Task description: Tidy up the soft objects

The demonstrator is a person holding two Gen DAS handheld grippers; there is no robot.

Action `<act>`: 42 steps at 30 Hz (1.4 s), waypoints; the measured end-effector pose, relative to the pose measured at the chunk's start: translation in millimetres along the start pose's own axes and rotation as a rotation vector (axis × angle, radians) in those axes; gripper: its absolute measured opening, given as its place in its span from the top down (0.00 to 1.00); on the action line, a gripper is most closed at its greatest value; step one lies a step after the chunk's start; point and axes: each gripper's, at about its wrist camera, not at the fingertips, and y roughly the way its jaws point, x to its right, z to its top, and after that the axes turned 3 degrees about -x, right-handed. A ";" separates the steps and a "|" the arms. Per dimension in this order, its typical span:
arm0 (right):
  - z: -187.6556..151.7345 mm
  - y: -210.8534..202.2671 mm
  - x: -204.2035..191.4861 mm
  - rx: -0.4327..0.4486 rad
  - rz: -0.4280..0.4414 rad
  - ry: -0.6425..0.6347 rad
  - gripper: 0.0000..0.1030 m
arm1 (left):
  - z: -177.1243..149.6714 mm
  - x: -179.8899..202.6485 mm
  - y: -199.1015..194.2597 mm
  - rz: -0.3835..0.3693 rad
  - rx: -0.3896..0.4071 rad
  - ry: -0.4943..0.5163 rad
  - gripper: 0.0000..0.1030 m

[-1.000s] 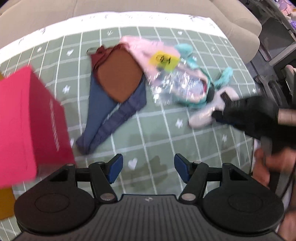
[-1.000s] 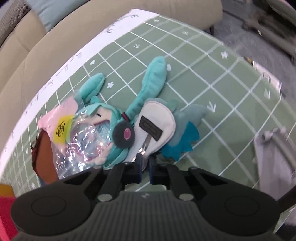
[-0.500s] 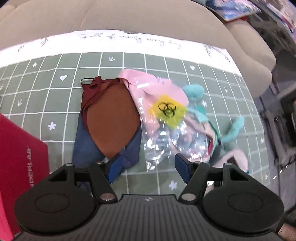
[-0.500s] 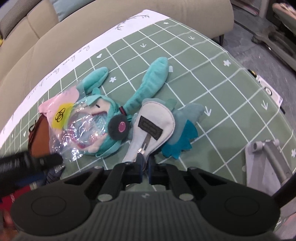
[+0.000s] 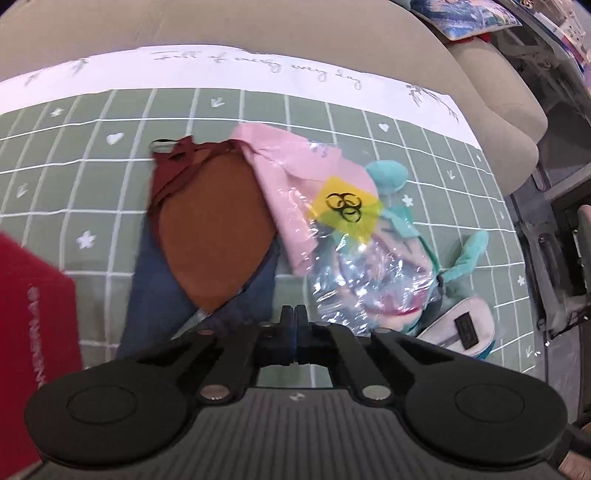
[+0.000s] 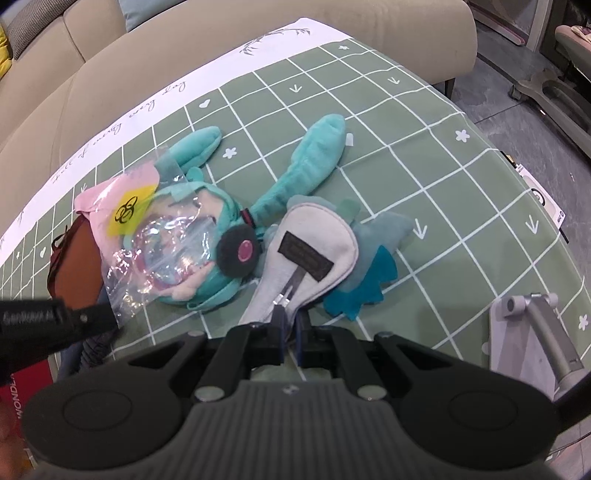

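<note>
Since the earlier frames, left gripper [image 5: 294,317] has shifted across the desk toward the cloth pile, and its fingers, spread wide half a second ago, are now pressed together. They sit right at the lower edge of the navy cloth [image 5: 155,295]; whether any fabric is caught between them cannot be told. Right gripper [image 6: 290,321] has not moved: fingers closed on the lower end of the grey pouch [image 6: 314,254], near its zipper pull.

Layout on the green checked desk cover [image 6: 443,147]:
- Grey pouch with a dark label lies partly over the teal plush doll [image 6: 317,155] and against a blue-grey plush piece [image 6: 384,236].
- Clear plastic bag [image 5: 369,280] with a yellow biohazard sticker [image 5: 345,207] lies on the doll's head, overlapping a pink cloth [image 5: 291,173].
- Brown cloth [image 5: 214,229] with dark red straps lies left of the pink one, on top of the navy cloth.
- Red box [image 5: 37,332] at the left edge of the left wrist view.
- Grey metal stand [image 6: 535,332] at the desk's right side in the right wrist view.
- Beige sofa [image 5: 258,26] behind the desk.
</note>
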 end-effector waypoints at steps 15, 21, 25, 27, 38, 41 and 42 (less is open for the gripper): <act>-4.9 -2.2 -2.4 0.007 -0.009 -0.035 0.97 | -16.8 -18.9 -14.9 -0.134 0.081 -0.087 0.60; -3.2 -0.9 -1.2 -0.003 0.001 -0.023 0.97 | 7.2 -30.2 6.2 -0.273 0.002 -0.240 0.56; -1.2 0.0 0.5 -0.007 0.006 -0.020 0.97 | 9.6 -26.4 15.6 -0.286 -0.026 -0.244 0.72; -1.1 0.5 0.6 -0.007 0.008 -0.021 0.97 | 8.3 -23.0 17.5 -0.299 -0.033 -0.236 0.86; -2.4 0.8 -0.4 -0.005 0.006 -0.031 0.97 | 1.5 -17.9 9.0 -0.295 -0.010 -0.185 1.00; -2.4 0.7 -0.6 -0.004 0.005 -0.036 0.97 | -8.3 -19.0 -3.3 -0.250 0.002 -0.146 1.00; -2.4 0.5 -0.6 -0.004 0.004 -0.039 0.97 | -13.6 -18.8 -9.0 -0.223 0.008 -0.119 1.00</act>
